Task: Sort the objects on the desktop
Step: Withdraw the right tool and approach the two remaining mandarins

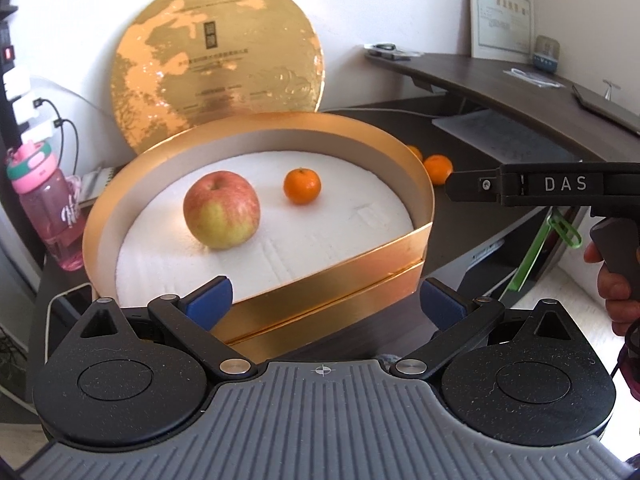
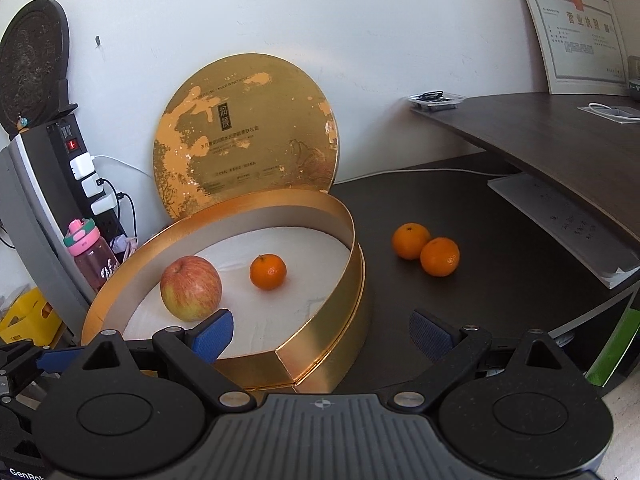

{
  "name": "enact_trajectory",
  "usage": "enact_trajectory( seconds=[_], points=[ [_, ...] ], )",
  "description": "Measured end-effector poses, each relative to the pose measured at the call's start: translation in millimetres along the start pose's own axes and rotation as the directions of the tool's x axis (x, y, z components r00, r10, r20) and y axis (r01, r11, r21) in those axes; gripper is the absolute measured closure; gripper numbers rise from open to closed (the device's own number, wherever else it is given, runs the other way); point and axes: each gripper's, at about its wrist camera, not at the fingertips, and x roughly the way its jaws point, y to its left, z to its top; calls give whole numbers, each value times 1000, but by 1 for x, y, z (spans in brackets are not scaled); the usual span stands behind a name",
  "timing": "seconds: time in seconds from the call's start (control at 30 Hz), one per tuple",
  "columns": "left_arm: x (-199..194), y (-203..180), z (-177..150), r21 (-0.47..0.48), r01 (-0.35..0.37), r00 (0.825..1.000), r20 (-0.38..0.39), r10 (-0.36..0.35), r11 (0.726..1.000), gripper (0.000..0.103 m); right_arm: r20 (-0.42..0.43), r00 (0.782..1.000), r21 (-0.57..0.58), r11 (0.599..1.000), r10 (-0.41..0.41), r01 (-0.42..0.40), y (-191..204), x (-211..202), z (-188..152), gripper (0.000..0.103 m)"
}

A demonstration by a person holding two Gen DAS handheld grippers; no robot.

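"DAS" is printed on the right claw (image 1: 452, 186) body at 3 o'clock in the left view. Both claws, left claw (image 1: 326, 300) too, stand wide apart, empty. An apple (image 2: 191, 289) and mandarin (image 2: 268, 272) lie in the gold box (image 2: 320, 344); two mandarins (image 2: 426, 251) sit on the worktop (image 2: 500, 300) at its 3 o'clock.

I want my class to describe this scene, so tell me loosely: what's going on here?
A person is sorting fruit into a round gold box on a dark desk. An apple and one tangerine already lie on its white lining. Two more tangerines sit touching each other on the desk to the box's right. The left hand-held gripper and the right hand-held gripper are both open and empty. The box's lid leans against the wall behind.
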Motion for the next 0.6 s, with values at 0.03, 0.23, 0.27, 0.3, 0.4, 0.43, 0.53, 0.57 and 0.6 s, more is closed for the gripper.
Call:
enact_trajectory(
  seconds=[0.03, 0.23, 0.27, 0.3, 0.4, 0.43, 0.53, 0.57, 0.6],
  points=[
    [1, -2, 1, 4, 1, 1000, -2, -1, 1000, 1, -4, 1000, -1, 1000, 0, 0, -1, 1, 0, 8],
    [7, -10, 3, 24, 20, 1000, -11, -19, 1000, 1, -12, 1000, 17, 1000, -6, 7, -8, 4, -1, 8],
    [8, -11, 4, 27, 22, 1000, -12, -21, 999, 1, -12, 1000, 21, 1000, -10, 10, -10, 5, -1, 8],
    [9, -11, 4, 28, 23, 1000, -13, -23, 999, 1, -13, 1000, 26, 1000, -13, 13, -11, 6, 0, 8],
    [12, -13, 7, 28, 26, 1000, -14, -25, 999, 1, -12, 1000, 38, 999, -16, 17, -16, 8, 1, 8],
    [13, -13, 8, 27, 27, 1000, -15, -26, 999, 1, -13, 1000, 40, 999, -17, 17, -17, 9, 1, 8],
    [16, -14, 10, 25, 30, 999, -17, -29, 999, 1, -14, 1000, 44, 999, -21, 22, -21, 14, 3, 8],
    [17, -13, 11, 24, 31, 999, -17, -30, 999, 1, -15, 1000, 45, 999, -25, 25, -23, 16, 4, 8],
    [18, -13, 11, 23, 32, 999, -18, -31, 999, 1, -15, 999, 46, 998, -29, 29, -24, 18, 4, 8]
  ],
)
